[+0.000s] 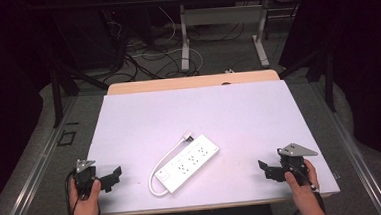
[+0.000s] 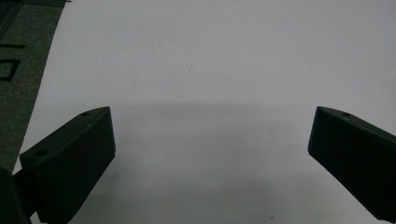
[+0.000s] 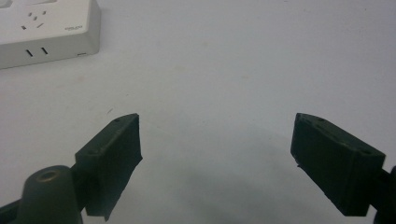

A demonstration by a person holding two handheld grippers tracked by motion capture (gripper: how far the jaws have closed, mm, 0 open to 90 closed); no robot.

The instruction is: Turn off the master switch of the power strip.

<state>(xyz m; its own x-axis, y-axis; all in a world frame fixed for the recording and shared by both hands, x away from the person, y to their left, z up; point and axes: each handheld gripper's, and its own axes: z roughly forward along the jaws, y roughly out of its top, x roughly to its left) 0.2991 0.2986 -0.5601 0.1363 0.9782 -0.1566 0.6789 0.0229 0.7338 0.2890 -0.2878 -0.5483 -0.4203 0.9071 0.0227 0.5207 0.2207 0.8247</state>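
The left gripper [image 1: 111, 176] rests at the near left corner of the table [image 1: 238, 109], its matte black jaws spread wide with nothing between them — the left gripper view shows blocky, wedge-shaped pads with small screw holes, set over bare white surface. The left hand [image 1: 84, 201] wraps its handle from below, forearm coming in from the near edge, and a grey three-cornered plate sits on top.

The right gripper [image 1: 263, 169] mirrors it at the near right side, also released: its jaws stand well apart over empty tabletop, pointing inward toward the middle. The right hand [image 1: 301, 183] grips the body from behind, a dark cuff at the wrist.

Between the two, well apart from both, lies the power strip [image 1: 188, 162] — a white, smooth plastic slab with rounded corners, set diagonally on the near half of the table. Its top carries rows of socket holes and a small switch at the near end. Its white cord [image 1: 157, 169] loops along the left side. In the right gripper view one end of the strip [image 3: 46, 30] shows at upper left, with slots in its side.

The tabletop is flat, matte, pale and lightly scuffed.
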